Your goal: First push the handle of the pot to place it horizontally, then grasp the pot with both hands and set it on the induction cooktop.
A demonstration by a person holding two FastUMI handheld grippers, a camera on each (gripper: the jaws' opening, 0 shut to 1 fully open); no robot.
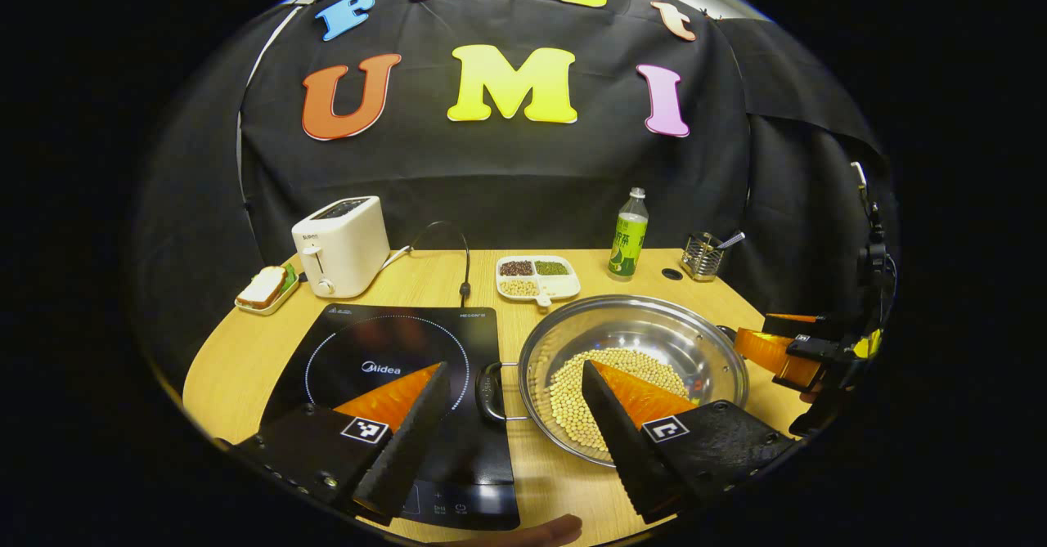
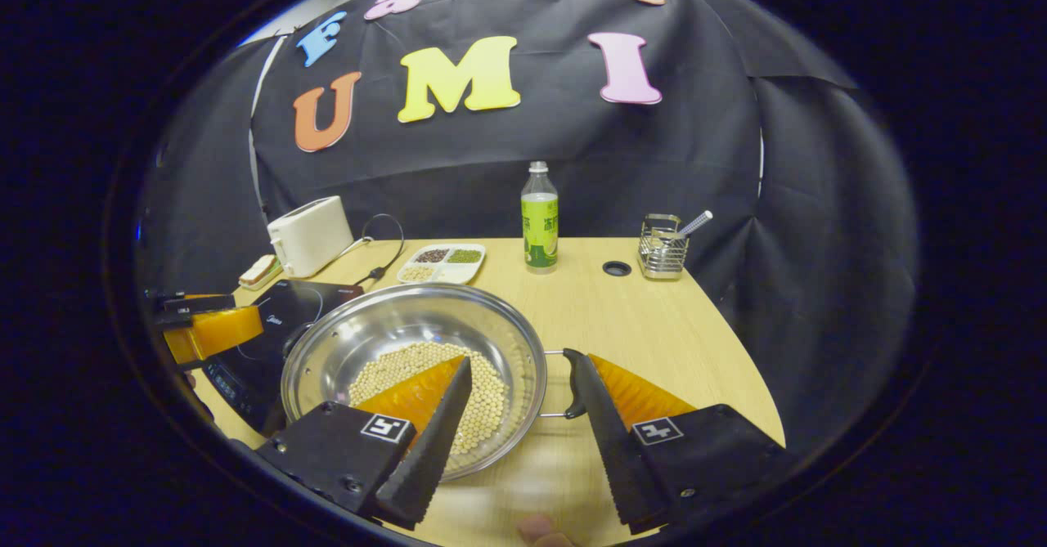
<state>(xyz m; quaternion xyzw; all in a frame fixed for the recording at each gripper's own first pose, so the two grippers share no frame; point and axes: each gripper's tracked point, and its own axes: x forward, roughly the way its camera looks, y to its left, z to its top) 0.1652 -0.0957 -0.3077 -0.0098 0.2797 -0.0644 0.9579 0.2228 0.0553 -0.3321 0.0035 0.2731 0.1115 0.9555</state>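
Note:
A steel pot [image 1: 654, 330] with soybeans [image 1: 568, 396] in it stands on the wooden table, just right of the black induction cooktop [image 1: 384, 351]. Its black left handle [image 1: 489, 392] reaches over the cooktop's right edge and lies between the fingers of my open left gripper [image 1: 515, 367]. In the right gripper view, the pot [image 2: 393, 314] is at centre left and its right handle [image 2: 564, 383] sits against the inner side of one finger. My right gripper [image 2: 518, 359] is open and straddles the pot's right rim. Each view also shows the other gripper farther off [image 1: 797, 351] [image 2: 204, 326].
At the back of the table stand a white toaster [image 1: 342, 244], a sandwich on a small plate [image 1: 266, 287], a divided dish of beans [image 1: 537, 275], a green bottle [image 1: 628, 236] and a wire utensil holder [image 1: 703, 254]. The cooktop's cord [image 1: 458, 257] loops behind it.

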